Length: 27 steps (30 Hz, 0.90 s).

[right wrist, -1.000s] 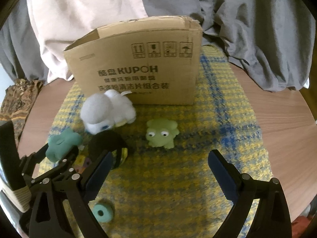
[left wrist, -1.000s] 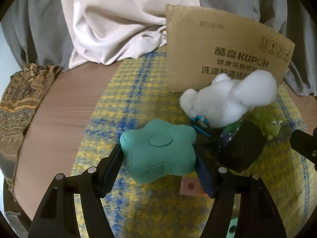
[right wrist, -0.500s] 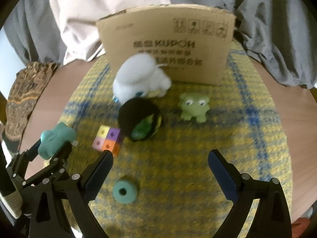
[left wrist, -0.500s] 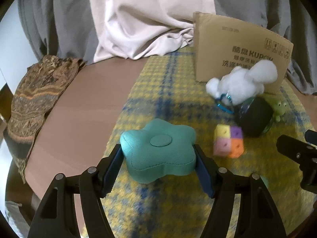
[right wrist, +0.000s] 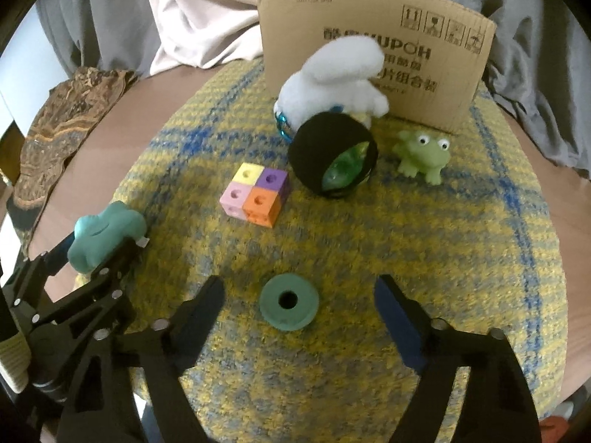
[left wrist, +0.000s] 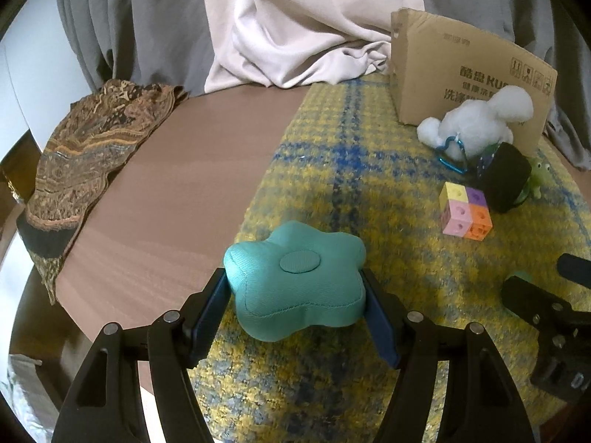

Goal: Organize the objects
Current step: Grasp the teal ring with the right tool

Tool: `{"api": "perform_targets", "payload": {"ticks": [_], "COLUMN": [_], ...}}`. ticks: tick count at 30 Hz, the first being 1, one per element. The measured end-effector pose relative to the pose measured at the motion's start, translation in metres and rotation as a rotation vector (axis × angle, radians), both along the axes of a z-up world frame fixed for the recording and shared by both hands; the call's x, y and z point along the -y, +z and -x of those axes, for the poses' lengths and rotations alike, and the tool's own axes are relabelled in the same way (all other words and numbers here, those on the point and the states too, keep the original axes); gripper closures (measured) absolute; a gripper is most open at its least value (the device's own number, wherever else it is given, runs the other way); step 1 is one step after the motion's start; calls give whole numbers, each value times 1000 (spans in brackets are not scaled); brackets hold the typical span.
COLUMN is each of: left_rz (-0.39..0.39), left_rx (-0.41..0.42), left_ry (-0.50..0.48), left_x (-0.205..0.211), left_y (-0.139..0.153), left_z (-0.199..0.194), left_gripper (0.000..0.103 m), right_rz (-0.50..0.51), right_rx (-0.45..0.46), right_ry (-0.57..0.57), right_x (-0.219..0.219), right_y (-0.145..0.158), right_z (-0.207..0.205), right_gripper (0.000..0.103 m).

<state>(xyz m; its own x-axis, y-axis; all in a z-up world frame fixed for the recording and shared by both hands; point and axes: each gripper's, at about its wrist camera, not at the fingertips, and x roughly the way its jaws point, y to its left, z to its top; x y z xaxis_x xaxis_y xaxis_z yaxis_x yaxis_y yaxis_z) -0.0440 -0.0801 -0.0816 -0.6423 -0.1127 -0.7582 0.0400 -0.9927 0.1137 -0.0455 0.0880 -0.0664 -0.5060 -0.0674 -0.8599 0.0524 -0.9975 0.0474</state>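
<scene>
On the cardboard box (right wrist: 373, 55) at the back of the yellow plaid mat (right wrist: 424, 243), "KUPOH" is showing. You are clenching one teal star cushion (left wrist: 295, 277) in your left claw (left wrist: 295, 317), now nearer the mat's left edge than a second ago. Your right claw (right wrist: 299, 306) is released, its jaws just narrowing around one teal ring (right wrist: 289, 301) without touching. One white plush (right wrist: 332, 77), one green frog (right wrist: 423, 155) and one four-coloured cube block (right wrist: 255, 193) are sitting ahead.
</scene>
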Motion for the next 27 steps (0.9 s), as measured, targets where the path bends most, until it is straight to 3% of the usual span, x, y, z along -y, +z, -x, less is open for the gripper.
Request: {"api": "perform_targets", "payload": {"ticks": [4, 8, 13, 27], "left_rz": [-1, -5, -8, -29], "left_rx": [-1, -2, -2, -17], "left_ry": [0, 0, 0, -20], "left_x": [-1, -2, -1, -11], "left_y": [-3, -3, -3, 10], "left_z": [-2, -1, -2, -1], "left_gripper": [34, 34, 34, 34], "right_rz": [-8, -10, -14, 3], "right_rx": [16, 36, 27, -9], "right_ry": [5, 23, 37, 23], "right_x": [2, 6, 6, -2], "right_y": [-8, -15, -14, 1], "right_z": [-1, -1, -2, -2], "right_gripper": [32, 51, 67, 67]}}
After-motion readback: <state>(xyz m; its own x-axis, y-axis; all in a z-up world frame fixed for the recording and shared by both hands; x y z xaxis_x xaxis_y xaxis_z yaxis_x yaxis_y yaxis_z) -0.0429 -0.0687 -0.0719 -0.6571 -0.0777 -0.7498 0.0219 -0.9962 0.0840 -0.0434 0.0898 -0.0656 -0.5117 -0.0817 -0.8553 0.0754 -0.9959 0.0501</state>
